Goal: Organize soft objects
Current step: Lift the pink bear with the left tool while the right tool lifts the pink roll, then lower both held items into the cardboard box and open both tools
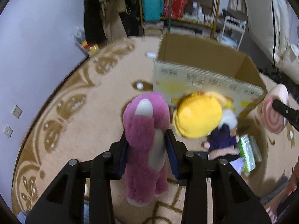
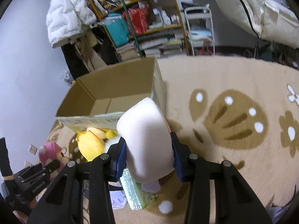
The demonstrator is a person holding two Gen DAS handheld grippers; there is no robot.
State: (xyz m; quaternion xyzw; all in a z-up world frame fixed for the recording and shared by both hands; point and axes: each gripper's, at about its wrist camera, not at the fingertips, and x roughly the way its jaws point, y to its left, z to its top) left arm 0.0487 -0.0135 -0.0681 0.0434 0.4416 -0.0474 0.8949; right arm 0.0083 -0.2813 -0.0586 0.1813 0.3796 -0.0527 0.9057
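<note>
**Box sitting ahead of both toys**

Box is standing open on the rug, and its open top is facing up. It is lying in front of both hand-held grippers, so both toys probably need to go forward and up over the near wall.

Left hand-held gripper is squeezing the pink bear around its middle. The bear is hanging long-ways, head pointing toward the box and feet hanging back under the camera. The box is sitting ahead and a bit to the right of it.

Right hand-held gripper is squeezing the white pillow from both sides. The pillow's far end is showing just in front of the box's near right corner, so this hand looks nearer. The box is lying ahead and a bit to the left of it.

Yellow doll is lying on the rug, close to the box's front wall, between the two hands. A green pack is lying near it.
</note>
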